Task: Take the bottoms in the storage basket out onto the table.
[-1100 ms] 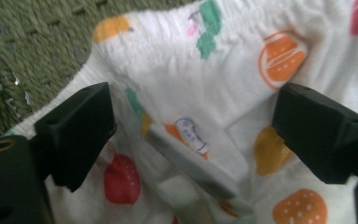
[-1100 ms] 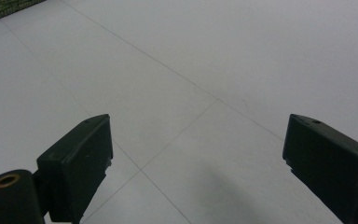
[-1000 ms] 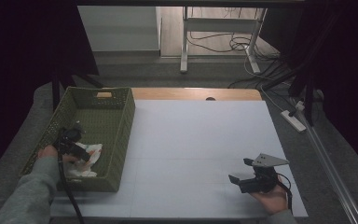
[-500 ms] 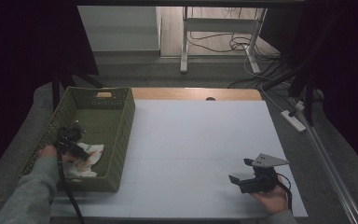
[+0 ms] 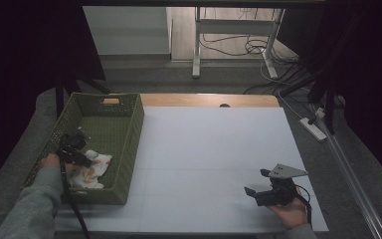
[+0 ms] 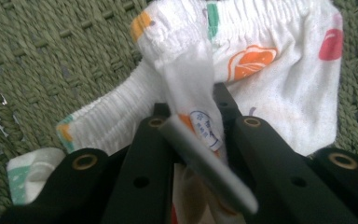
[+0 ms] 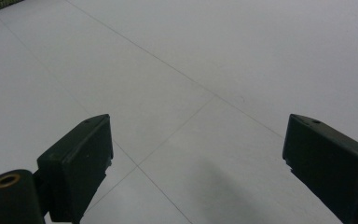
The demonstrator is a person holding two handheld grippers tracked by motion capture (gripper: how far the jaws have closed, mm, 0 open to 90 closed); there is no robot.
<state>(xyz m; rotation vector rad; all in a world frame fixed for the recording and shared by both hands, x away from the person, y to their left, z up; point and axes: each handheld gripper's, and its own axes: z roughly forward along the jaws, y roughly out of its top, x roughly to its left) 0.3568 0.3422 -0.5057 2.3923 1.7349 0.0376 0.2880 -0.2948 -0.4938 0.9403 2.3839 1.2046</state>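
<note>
The white cotton garment with orange and red fruit prints (image 6: 279, 70) lies on the floor of the green woven basket (image 5: 129, 149); the left tool (image 6: 193, 123) has just been closing and now clamps a fold of it; lifting looks next; the right tool (image 7: 196, 154) rests apart on the white table (image 5: 214, 149).
</note>
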